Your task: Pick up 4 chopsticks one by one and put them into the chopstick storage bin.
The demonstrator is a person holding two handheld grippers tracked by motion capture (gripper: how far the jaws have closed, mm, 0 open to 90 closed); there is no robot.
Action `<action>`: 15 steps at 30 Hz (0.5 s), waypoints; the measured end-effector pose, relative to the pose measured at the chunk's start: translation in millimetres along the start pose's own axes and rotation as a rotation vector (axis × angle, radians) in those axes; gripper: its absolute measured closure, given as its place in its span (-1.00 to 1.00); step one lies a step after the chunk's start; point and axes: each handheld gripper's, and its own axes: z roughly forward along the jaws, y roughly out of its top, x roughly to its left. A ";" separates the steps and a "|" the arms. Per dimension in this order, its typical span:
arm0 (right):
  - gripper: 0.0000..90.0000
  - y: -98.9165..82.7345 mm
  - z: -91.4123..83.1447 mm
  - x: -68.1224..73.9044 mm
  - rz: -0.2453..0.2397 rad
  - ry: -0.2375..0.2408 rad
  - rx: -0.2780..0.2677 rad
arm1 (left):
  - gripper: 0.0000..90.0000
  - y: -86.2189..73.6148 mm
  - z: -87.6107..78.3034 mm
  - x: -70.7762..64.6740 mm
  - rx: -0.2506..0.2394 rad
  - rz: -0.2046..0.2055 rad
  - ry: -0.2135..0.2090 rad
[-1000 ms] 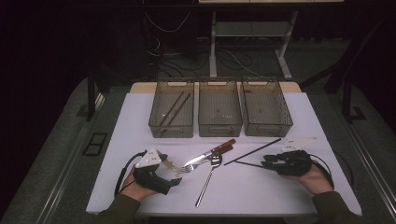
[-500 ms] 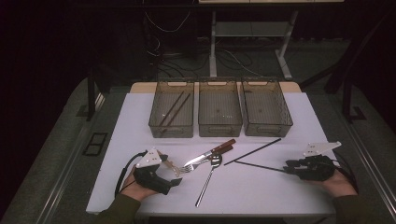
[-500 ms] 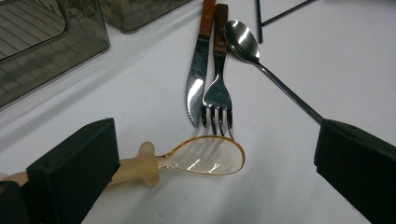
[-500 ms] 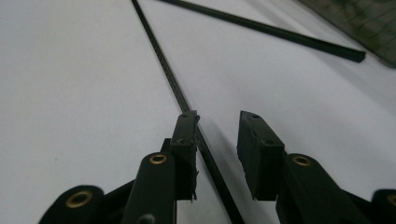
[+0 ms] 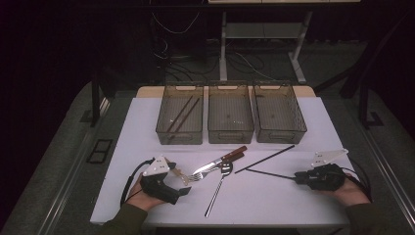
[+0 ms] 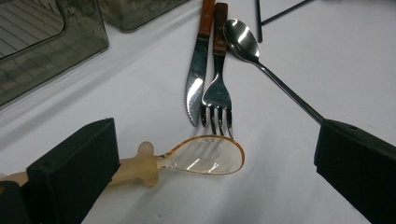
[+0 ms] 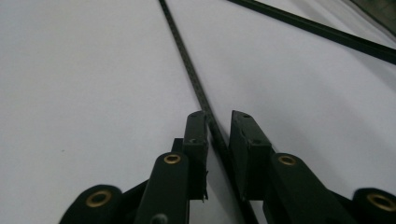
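Chopstick (image 7: 187, 63): thin black stick, flat on white table (image 5: 147, 127), near-right, its near end between right gripper (image 7: 218, 122) jaws. Left to right:
- Left gripper (image 6: 215, 154): jaws wide apart, released; amber spoon (image 6: 205, 155) lies betw. them, untouched.
- Knife (image 5: 220, 160), fork (image 5: 203, 171), steel spoon (image 5: 219, 186): centre, idle.
- Right gripper: jaws have just been closing, small gap left, not yet clamped. Tip: close fully w/ stick centred, lift level, clear of 2nd chopstick (image 5: 266, 158).

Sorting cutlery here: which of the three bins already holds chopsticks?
The left bin: two dark chopsticks lie inside; the middle bin and right bin lack them.
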 end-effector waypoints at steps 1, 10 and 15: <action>0.75 0.3 -0.3 0.5 -0.002 0.004 0.006 | -1.00 0.0 0.0 0.0 0.000 0.000 0.000; 0.77 3.9 1.6 6.7 -0.055 0.032 0.020 | -1.00 0.2 -0.3 -0.2 0.000 0.002 -0.002; 0.74 6.2 4.9 9.9 -0.082 0.027 0.019 | -1.00 0.2 0.0 -0.3 0.001 0.003 -0.002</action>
